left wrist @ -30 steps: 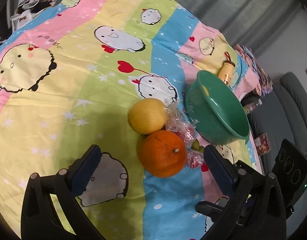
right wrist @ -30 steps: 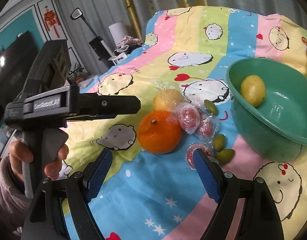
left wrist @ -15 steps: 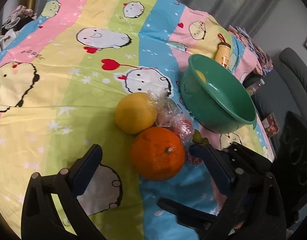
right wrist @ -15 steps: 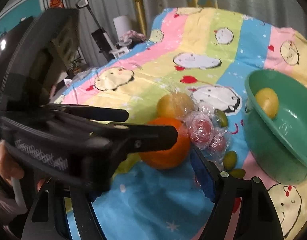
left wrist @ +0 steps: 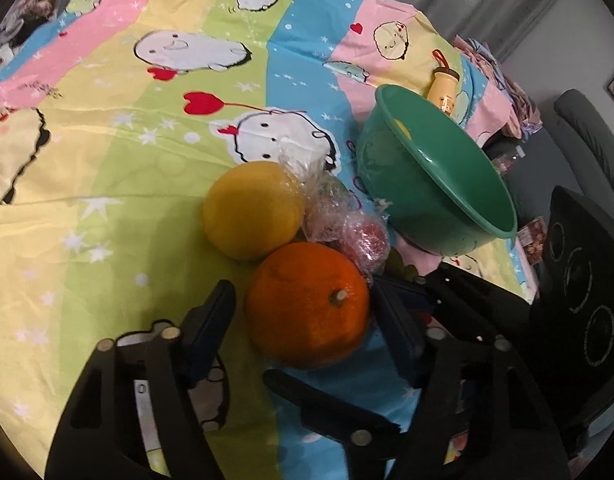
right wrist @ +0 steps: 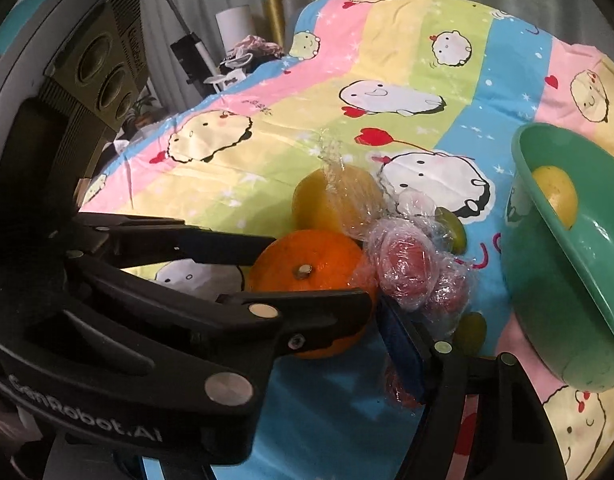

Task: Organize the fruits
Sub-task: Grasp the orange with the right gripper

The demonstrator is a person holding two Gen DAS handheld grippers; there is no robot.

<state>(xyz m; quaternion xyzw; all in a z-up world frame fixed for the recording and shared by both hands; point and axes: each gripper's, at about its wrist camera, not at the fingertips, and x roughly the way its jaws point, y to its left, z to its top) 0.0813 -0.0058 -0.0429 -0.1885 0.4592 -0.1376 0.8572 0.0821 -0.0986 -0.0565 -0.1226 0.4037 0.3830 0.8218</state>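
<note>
An orange lies on the cartoon-print cloth between the fingers of my left gripper, whose jaws are closing; a thin gap shows beside its left pad. My right gripper comes in from the right with its jaws closing slowly. Its right pad stands by the film-wrapped red fruits, and its left finger is hidden behind the left gripper. A wrapped yellow fruit touches the orange. The green bowl holds one yellow fruit. Small green fruits lie beside the bowl.
A small yellow bottle lies behind the bowl. A grey chair stands off the table's right edge. Room clutter and a white roll lie beyond the far left edge. The two grippers cross closely over the orange.
Both grippers have moved down and nearer the orange. The left jaws have narrowed a lot around it. The left gripper now blocks much of the right wrist view.
</note>
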